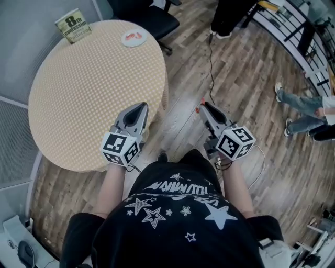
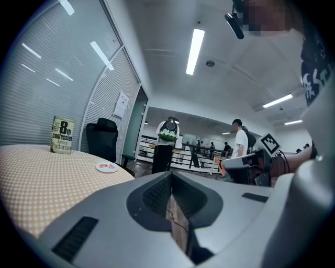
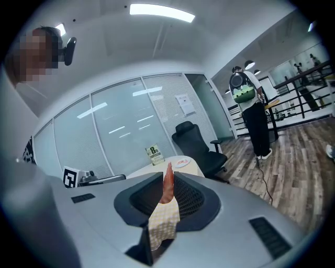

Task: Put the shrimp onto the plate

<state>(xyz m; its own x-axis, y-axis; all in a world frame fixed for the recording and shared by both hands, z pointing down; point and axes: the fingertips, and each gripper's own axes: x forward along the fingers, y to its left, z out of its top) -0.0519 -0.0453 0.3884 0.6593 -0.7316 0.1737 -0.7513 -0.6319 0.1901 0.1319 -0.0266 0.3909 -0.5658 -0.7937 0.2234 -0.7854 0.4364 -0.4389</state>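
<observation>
A small white plate [image 1: 133,38] with orange shrimp pieces on it sits at the far edge of the round, tan-checked table [image 1: 89,89]. It also shows small in the left gripper view as the plate [image 2: 107,167] and in the right gripper view as the plate [image 3: 182,163]. My right gripper [image 1: 204,104] hangs over the wooden floor right of the table, shut on an orange shrimp [image 3: 167,183] that sticks up between its jaws. My left gripper [image 1: 142,106] is at the table's near right edge, shut with nothing in it.
A book [image 1: 73,25] stands at the table's far left. A black office chair [image 1: 152,15] is behind the table. A person's legs [image 1: 230,15] stand beyond, another person's legs [image 1: 303,112] lie at the right, and a cable [image 1: 212,68] runs across the floor.
</observation>
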